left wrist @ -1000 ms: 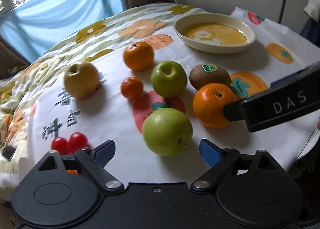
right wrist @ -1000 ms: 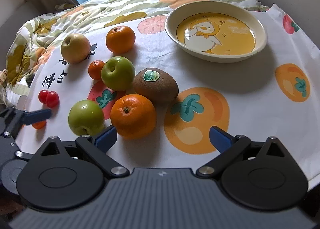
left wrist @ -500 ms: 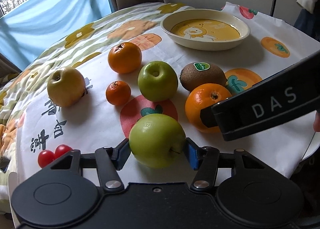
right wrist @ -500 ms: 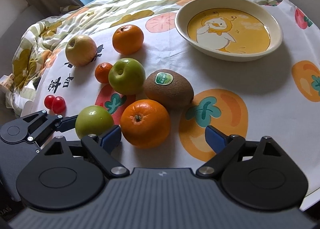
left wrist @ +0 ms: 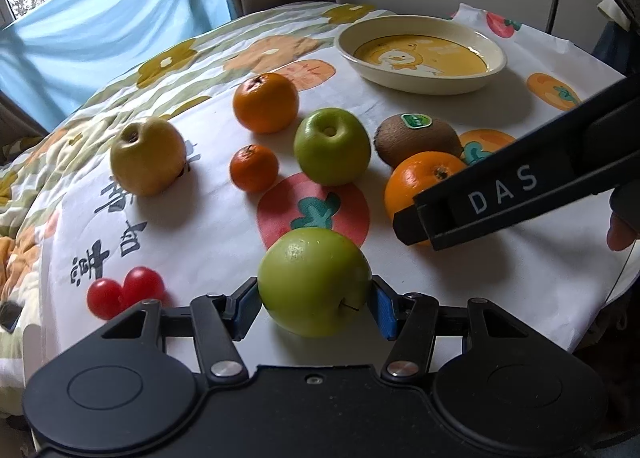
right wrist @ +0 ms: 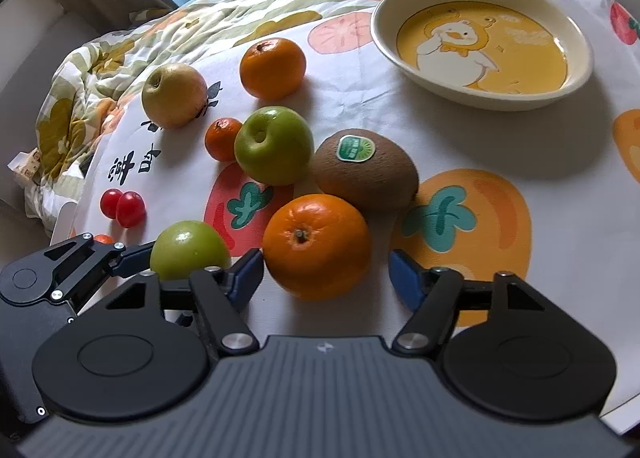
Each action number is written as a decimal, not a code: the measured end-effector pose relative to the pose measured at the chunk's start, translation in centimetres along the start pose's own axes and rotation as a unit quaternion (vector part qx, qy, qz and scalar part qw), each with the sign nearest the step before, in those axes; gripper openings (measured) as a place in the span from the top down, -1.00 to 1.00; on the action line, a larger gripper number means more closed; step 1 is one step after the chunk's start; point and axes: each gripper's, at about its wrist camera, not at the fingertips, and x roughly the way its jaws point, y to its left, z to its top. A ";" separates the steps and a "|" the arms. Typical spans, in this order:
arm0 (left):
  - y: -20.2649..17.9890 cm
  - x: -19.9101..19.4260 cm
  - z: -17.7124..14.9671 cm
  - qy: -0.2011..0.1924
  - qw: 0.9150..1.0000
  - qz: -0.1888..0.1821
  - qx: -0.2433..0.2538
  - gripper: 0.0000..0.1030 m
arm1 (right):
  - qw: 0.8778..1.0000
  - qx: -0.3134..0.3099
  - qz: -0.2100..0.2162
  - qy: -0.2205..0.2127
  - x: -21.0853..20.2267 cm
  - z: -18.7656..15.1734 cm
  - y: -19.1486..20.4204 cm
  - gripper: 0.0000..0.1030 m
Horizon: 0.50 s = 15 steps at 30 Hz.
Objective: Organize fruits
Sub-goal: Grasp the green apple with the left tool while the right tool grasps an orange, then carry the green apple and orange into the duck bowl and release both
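Fruit lies scattered on a worktop under a fruit-print cloth [right wrist: 500,130]. Nearest, a green apple [left wrist: 314,282] sits clamped between the blue pads of the left tongs [left wrist: 316,304], both pads pressing its sides. Just to its right a large orange [right wrist: 316,246] rests between the pads of the right tongs [right wrist: 326,272], whose jaws have just been closing; the left pad is at its skin, but a gap remains on the right, so they stand apart around it. Behind the orange and touching it lies a kiwi [right wrist: 366,172] with a green sticker, and left of that a second green apple [right wrist: 274,150] beside a small mandarin [right wrist: 222,138]. Farther back sit another orange [right wrist: 272,68] and a yellow apple [right wrist: 174,94]; two cherry tomatoes [right wrist: 122,206] lie near left. An empty duck-print dish [right wrist: 480,98] stands far right.
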 end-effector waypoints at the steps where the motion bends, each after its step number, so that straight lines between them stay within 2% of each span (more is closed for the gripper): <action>1: 0.1 -0.1 -0.1 0.000 1.000 0.001 -0.001 -0.19 | 1.000 -0.001 0.000 -0.001 0.1 0.0 0.1 -0.55; 7: 0.6 -0.5 -0.6 0.004 1.000 0.007 -0.010 -0.19 | 1.000 -0.017 -0.002 -0.006 0.2 0.2 0.6 -0.45; 15: 0.8 -2.4 -0.1 -0.013 1.000 0.015 -0.022 -0.19 | 1.000 -0.013 0.003 -0.020 -1.4 0.0 0.2 -0.43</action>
